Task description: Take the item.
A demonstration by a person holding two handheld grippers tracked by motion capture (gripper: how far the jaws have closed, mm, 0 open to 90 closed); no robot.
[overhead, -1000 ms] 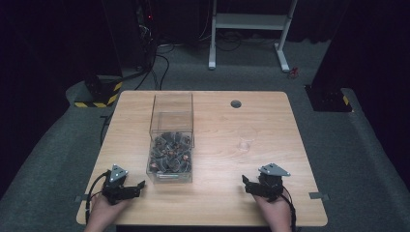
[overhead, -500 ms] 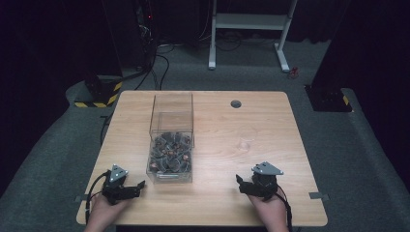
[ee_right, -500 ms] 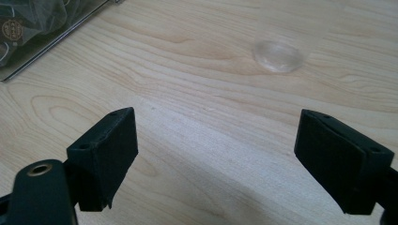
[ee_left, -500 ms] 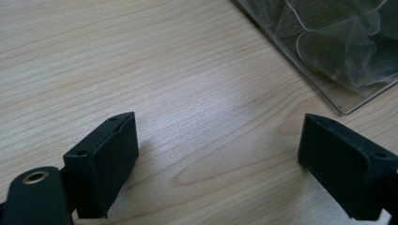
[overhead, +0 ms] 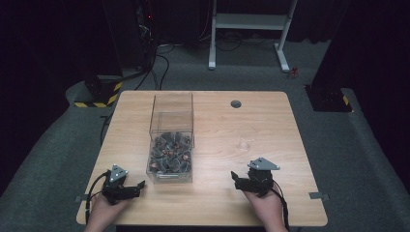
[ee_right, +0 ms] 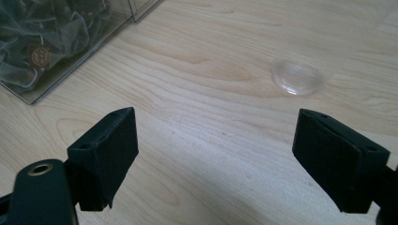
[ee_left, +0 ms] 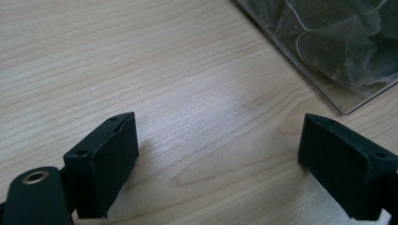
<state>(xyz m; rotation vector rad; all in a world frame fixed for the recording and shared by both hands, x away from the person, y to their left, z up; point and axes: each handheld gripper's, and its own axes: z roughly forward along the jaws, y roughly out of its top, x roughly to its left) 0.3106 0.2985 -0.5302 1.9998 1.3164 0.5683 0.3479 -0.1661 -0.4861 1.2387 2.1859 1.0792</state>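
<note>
A rectangular light wooden table (overhead: 270,125) carries a tall clear plastic box (overhead: 172,140) left of its middle, its long sides running from six to twelve o'clock. Inside the box, a heap of small crumpled translucent packets (overhead: 170,152) fills the near half. At three o'clock from the box, well apart, a small clear round lid (overhead: 244,144) lies flat on the tabletop. A small dark round grommet (overhead: 235,103) sits near the far edge, at about one o'clock from the box. Beyond the table, at twelve o'clock, stands a white metal desk frame (overhead: 251,24) on the floor.
</note>
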